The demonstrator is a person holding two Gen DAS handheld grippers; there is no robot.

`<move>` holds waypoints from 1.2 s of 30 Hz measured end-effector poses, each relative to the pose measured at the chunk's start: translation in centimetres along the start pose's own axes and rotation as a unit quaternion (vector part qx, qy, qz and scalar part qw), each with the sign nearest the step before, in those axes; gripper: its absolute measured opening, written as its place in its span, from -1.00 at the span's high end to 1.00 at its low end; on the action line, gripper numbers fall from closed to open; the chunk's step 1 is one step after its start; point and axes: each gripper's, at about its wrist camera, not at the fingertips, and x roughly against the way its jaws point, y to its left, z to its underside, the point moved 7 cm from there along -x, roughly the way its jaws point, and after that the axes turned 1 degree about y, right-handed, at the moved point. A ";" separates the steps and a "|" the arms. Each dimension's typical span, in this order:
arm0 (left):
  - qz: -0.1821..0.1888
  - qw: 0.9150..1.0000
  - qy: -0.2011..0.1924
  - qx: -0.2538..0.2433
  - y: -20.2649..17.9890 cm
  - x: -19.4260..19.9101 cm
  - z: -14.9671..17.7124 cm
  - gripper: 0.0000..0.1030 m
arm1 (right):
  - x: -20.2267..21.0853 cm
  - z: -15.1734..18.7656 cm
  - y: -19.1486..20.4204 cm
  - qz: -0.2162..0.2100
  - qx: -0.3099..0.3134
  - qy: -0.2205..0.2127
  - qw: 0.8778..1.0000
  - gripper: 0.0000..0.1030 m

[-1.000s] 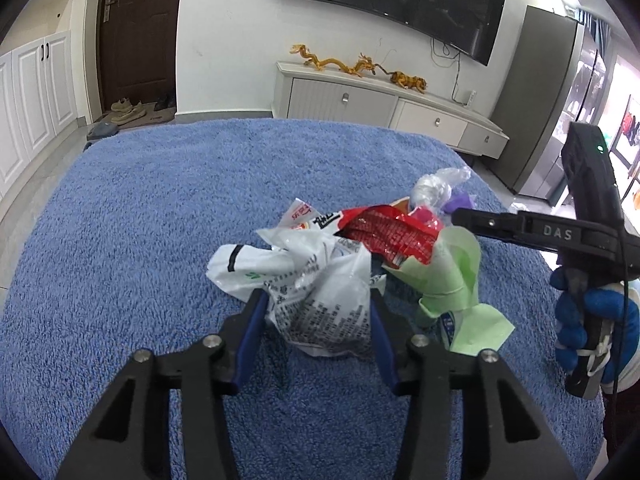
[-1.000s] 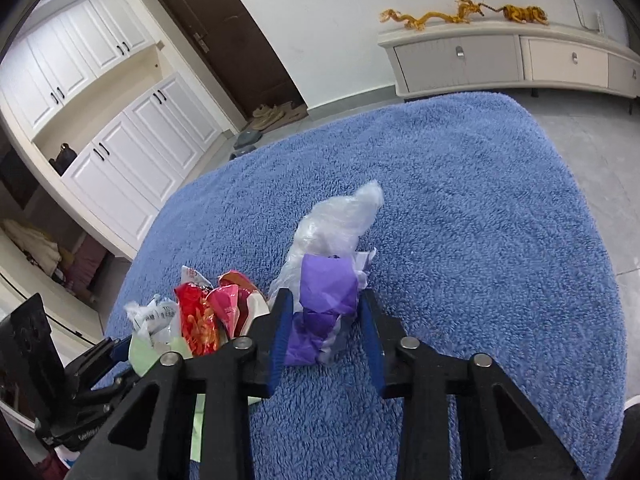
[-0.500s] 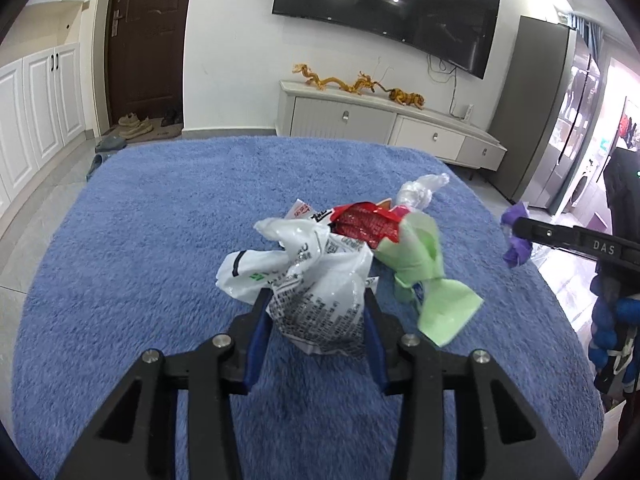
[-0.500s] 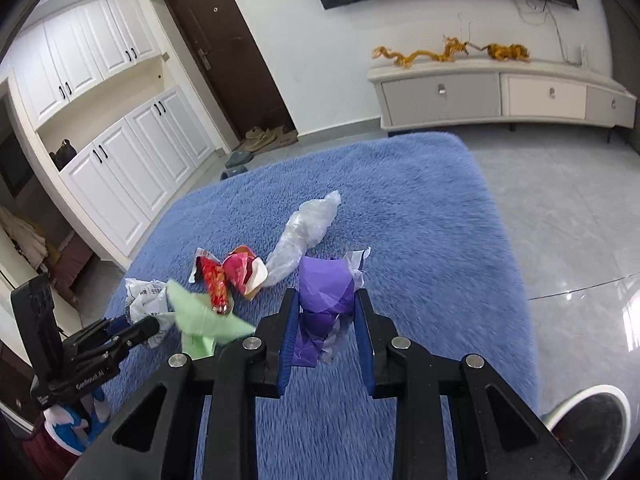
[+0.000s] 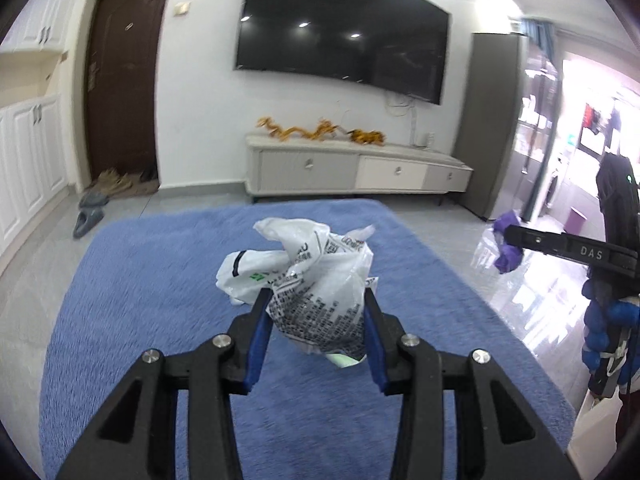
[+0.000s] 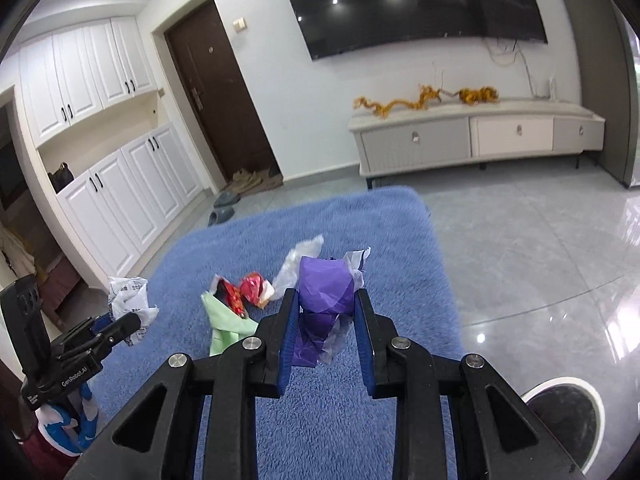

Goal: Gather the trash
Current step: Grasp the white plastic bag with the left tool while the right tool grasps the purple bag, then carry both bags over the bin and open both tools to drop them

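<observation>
My left gripper (image 5: 315, 295) is shut on a crumpled white printed plastic bag (image 5: 296, 248), held up above the blue rug (image 5: 140, 280). My right gripper (image 6: 326, 300) is shut on a purple wrapper (image 6: 325, 276) with a bit of clear film, also off the rug. On the rug (image 6: 380, 248) lie a green paper (image 6: 228, 320), a red wrapper (image 6: 244, 296) and a clear plastic bag (image 6: 298, 260). The right wrist view shows the left gripper (image 6: 128, 322) with the white bag (image 6: 128, 296) at the left. The left wrist view shows the purple wrapper (image 5: 507, 246) at the right.
A long TV cabinet (image 6: 472, 140) stands against the far wall under a wall TV. Grey slippers (image 5: 90, 216) lie by the door. Glossy tiles surround the rug. A round white-rimmed dark object (image 6: 560, 412) sits on the floor at the lower right.
Both grippers have risen and pulled back from the pile, the left carrying the white bag, the right the purple wrapper. The green paper, red wrapper and clear bag stayed on the rug.
</observation>
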 end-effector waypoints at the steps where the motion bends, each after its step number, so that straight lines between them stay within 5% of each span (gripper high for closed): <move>1: 0.007 1.000 -0.005 -0.011 -1.0 0.2 -0.5 0.22 | 0.6 0.0 0.0 0.001 0.000 -0.005 1.000 0.48; 8: 0.062 0.995 -0.019 -0.079 -8.9 -0.3 -3.0 0.22 | 4.8 0.0 -2.1 0.029 -0.007 -0.038 0.999 0.48; 15: 0.135 0.979 0.007 -0.153 -19.4 -3.4 -3.1 0.22 | 8.2 2.1 -9.5 0.082 -0.056 -0.048 0.994 0.48; 25: 0.208 0.943 0.085 -0.246 -34.4 -10.1 0.5 0.22 | 11.9 9.7 -23.8 0.155 -0.171 -0.018 0.973 0.47; 36: 0.244 0.900 0.199 -0.302 -42.5 -16.6 6.2 0.18 | 8.1 17.2 -32.3 0.169 -0.264 0.049 0.948 0.41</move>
